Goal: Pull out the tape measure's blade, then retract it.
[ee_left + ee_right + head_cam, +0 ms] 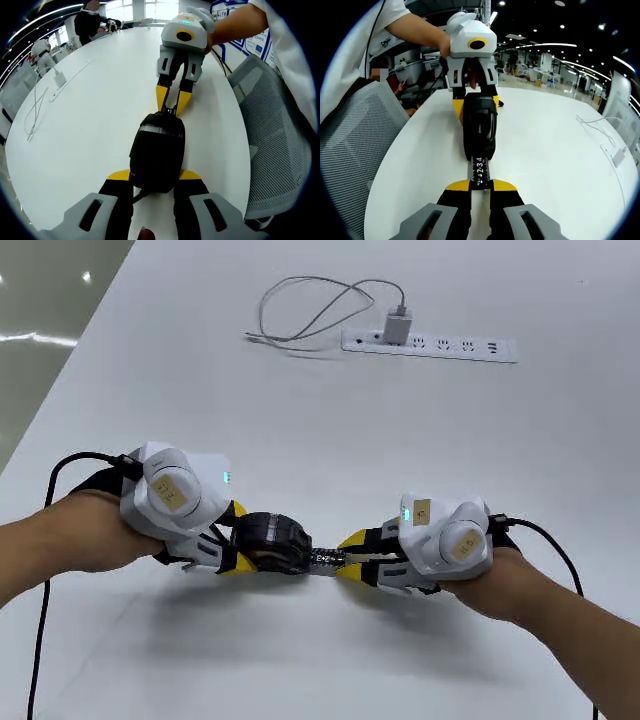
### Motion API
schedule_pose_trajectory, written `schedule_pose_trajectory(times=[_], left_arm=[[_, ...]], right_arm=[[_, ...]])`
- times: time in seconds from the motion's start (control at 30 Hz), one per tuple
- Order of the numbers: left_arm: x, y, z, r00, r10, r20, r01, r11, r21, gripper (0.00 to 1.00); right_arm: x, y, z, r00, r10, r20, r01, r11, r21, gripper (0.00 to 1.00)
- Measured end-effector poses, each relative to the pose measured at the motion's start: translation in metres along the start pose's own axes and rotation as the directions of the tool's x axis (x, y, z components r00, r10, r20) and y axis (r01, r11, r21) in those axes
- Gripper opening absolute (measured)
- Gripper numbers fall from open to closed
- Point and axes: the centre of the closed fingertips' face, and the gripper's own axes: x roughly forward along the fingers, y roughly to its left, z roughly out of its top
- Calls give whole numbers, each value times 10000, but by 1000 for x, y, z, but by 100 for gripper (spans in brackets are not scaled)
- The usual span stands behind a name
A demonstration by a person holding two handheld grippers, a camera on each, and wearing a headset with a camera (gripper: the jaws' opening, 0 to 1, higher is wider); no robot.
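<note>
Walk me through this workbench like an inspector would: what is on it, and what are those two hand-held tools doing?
Surface: white table, bare apart from the items below.
Job's things: black tape measure, its blade drawn out a short way, with the digits 2, 3 and 4 showing.
Clutter: power strip at the far side with a white charger plugged in.
Grippers: left gripper shut on the tape measure's case; right gripper shut on the blade, facing it.
Cables: white cable looped beside the strip; a black lead trails from the left gripper and another from the right.
Surroundings: grey mesh chair; another person at the table's far end.
</note>
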Motion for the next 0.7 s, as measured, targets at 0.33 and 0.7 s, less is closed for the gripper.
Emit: schedule_pose_trajectory(times=[0.33, 0.7], left_arm=[[1, 1, -1, 10000, -13, -15, 13, 10000, 12, 26], [2, 2, -1, 10000, 3, 41, -4, 10000, 80, 26]], right_arm=[[-12, 1, -9, 9999, -144, -78, 145, 9998, 113, 9], [-24, 2, -18, 9994, -315, -160, 319, 9991, 275, 9]])
